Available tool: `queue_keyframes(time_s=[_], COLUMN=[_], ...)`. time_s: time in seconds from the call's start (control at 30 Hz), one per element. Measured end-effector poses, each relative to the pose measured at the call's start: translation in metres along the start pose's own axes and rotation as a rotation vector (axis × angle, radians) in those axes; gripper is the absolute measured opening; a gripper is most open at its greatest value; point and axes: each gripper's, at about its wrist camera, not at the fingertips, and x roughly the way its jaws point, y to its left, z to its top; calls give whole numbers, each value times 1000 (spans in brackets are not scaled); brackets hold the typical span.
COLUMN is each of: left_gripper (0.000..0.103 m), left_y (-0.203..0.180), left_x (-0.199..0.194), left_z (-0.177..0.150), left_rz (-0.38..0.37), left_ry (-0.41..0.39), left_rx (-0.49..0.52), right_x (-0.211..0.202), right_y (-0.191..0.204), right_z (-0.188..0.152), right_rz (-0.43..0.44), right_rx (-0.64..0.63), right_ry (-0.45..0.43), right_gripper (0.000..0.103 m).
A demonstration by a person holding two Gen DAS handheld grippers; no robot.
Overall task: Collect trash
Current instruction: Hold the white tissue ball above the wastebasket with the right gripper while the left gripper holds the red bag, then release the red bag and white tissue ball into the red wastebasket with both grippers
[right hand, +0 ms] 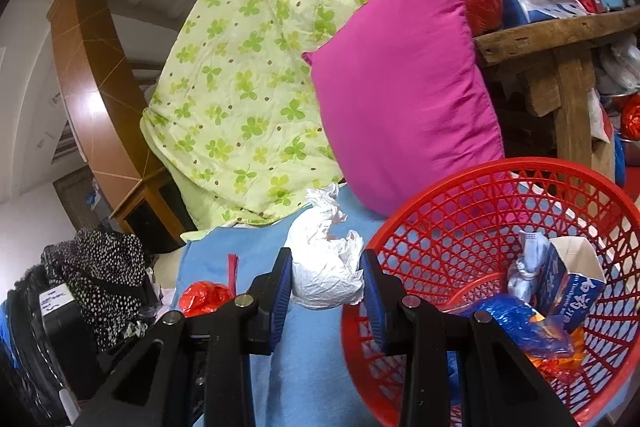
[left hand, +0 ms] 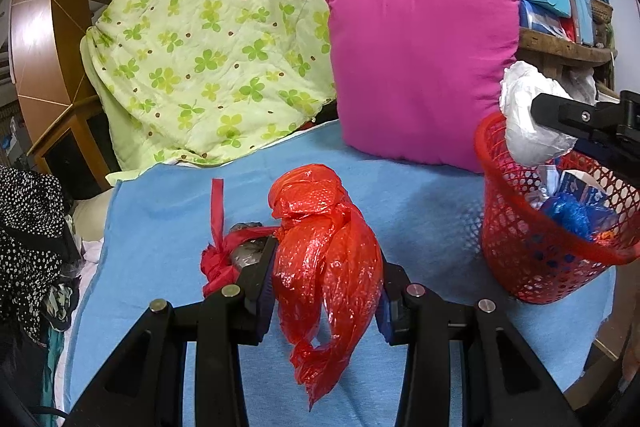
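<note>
My left claw (left hand: 326, 267) was clamped on a crinkled red plastic bag (left hand: 324, 251), thin and glossy, its twisted tail drooping below the pads at the bottom centre of the left view. Just left of it, a second knotted red bag (left hand: 228, 259) lay on the soft blue cloth (left hand: 420, 195), one strip standing up.

My right claw (right hand: 326, 281) pinched a crumpled white plastic bag (right hand: 326, 267), wrinkled and lumpy, at the centre of the right view, beside the rim of the red basket (right hand: 460, 199). That basket, round with an open lattice wall, filled the lower right and held a blue carton (right hand: 568, 287), a blue wrapper (right hand: 516, 323) and a knotted pale bag (right hand: 528, 267).

Behind, a smooth magenta pillow (right hand: 404, 99) leaned against a quilted green clover-print blanket (right hand: 244, 75). A rough wooden shelf (right hand: 560, 31) crossed the upper right.
</note>
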Motion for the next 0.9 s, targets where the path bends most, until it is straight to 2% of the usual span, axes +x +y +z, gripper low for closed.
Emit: queue_keyframes(time_s=[0.43,0.9], left_gripper=[43,43], left_y=[-28,-79], left_x=[-28,-36], left_z=[39,69], left_rz=[-67,-213], left_ry=[-49,-42], left_rx=[33,17], right_x=[-26,-63], right_y=[-34,-102], right_z=[16,29], right_rz=[13,-45], right_rx=[120,277], right_ry=[-83,-161], right_gripper=[36,36])
